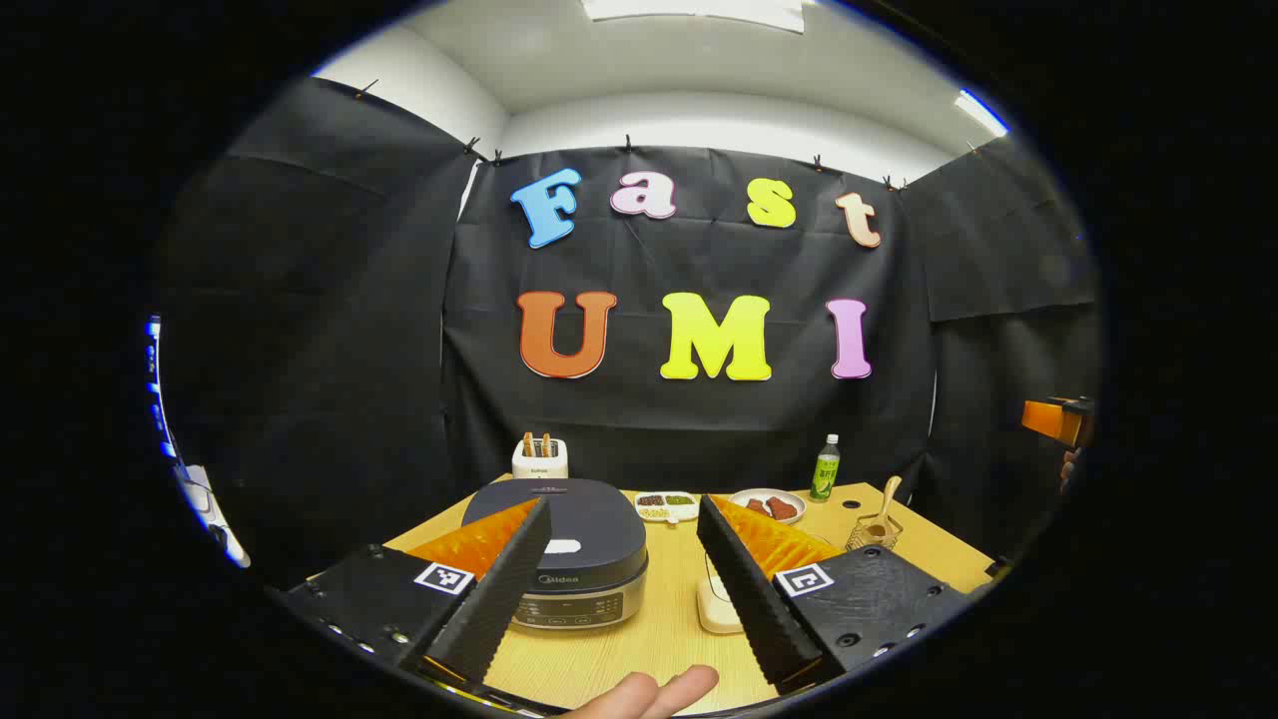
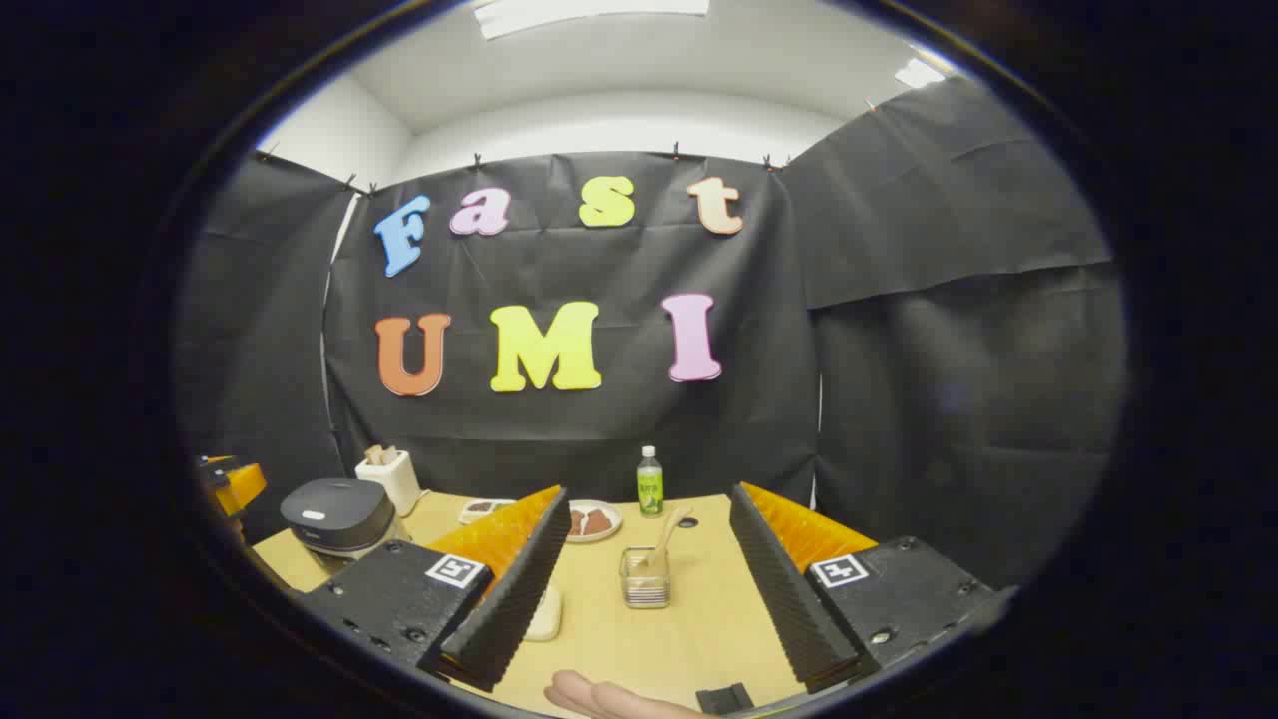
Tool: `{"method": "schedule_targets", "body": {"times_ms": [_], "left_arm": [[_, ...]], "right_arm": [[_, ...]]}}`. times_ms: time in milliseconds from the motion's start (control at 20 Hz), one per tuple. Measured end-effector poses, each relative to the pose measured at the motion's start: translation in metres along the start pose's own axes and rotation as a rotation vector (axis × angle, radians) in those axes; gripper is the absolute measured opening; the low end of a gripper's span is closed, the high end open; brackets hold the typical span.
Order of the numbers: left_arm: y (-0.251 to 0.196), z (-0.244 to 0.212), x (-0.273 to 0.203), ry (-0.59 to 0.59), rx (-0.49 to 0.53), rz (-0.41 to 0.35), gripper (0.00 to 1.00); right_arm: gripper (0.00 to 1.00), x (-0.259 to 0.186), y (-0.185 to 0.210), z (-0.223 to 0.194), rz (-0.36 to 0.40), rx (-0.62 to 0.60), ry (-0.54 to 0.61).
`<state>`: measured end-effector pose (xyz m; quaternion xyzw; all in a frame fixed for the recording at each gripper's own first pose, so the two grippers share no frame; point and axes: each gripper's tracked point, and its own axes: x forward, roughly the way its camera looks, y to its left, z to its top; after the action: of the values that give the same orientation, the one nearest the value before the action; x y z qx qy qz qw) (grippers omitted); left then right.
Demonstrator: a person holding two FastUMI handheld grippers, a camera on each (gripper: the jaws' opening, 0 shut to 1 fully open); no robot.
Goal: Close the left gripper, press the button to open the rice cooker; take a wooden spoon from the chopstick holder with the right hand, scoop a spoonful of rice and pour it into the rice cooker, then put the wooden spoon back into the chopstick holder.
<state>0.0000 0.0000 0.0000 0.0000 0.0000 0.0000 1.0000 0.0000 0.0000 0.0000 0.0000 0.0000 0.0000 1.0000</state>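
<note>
Both wide apart – left hand-held gripper (image 1: 624, 579) before the closed rice cooker (image 1: 569, 554), right hand-held gripper (image 2: 647, 589) facing the chopstick holder (image 2: 644, 577)

Your surface (image 1: 659, 639) looks like pale wood with a smooth, matt grain. The rice cooker (image 1: 564, 549) has a dark, satin plastic lid over a shiny metallic band. Both pairs of jaws are matt black with ribbed, rubbery faces and glossy orange backs. The wooden spoon (image 2: 664, 534) stands in a wire-mesh chopstick holder (image 2: 645, 579). The green bottle (image 2: 650, 483) looks like glossy plastic.
</note>
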Motion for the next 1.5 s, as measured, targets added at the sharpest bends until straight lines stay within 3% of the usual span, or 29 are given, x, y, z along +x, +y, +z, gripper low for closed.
{"method": "schedule_targets", "body": {"times_ms": [350, 900, 1050, 1100, 1150, 1200, 1250, 1300, 1350, 1450, 1500], "left_arm": [[-0.005, -0.004, 0.011, 0.024, 0.003, -0.012, 0.94], [0.025, 0.016, 0.024, -0.001, -0.012, 0.073, 0.94], [0.036, 0.015, 0.037, 0.002, 0.024, 0.093, 0.94], [0.033, 0.008, 0.041, 0.023, 0.018, 0.078, 0.93], [0.03, 0.001, 0.044, 0.044, 0.005, 0.06, 0.97], [0.035, -0.005, 0.046, 0.068, -0.009, 0.069, 0.76], [0.038, -0.008, 0.05, 0.081, -0.011, 0.074, 0.63], [0.041, -0.011, 0.054, 0.089, -0.01, 0.076, 0.73], [0.043, -0.014, 0.058, 0.103, -0.01, 0.078, 0.45], [0.047, -0.027, 0.06, 0.158, -0.027, 0.084, 0.29], [0.052, -0.04, 0.062, 0.214, -0.036, 0.091, 0.0]], "right_arm": [[1.0, -0.015, -0.007, 0.0, 0.019, -0.007, -0.023], [1.0, 0.006, -0.028, 0.016, -0.019, -0.014, -0.066], [1.0, 0.012, -0.031, 0.012, -0.016, -0.002, -0.06], [1.0, 0.014, -0.031, 0.01, -0.012, 0.003, -0.052], [1.0, 0.014, -0.031, 0.007, -0.006, 0.006, -0.042], [1.0, 0.015, -0.03, 0.006, 0.002, 0.008, -0.034], [1.0, 0.015, -0.029, 0.005, 0.007, 0.01, -0.031], [1.0, 0.015, -0.029, 0.007, 0.008, 0.01, -0.034], [0.97, 0.015, -0.031, 0.008, 0.006, 0.009, -0.039], [1.0, 0.015, -0.031, 0.009, 0.005, 0.009, -0.049], [0.98, 0.015, -0.031, 0.009, 0.008, 0.008, -0.052]]}}
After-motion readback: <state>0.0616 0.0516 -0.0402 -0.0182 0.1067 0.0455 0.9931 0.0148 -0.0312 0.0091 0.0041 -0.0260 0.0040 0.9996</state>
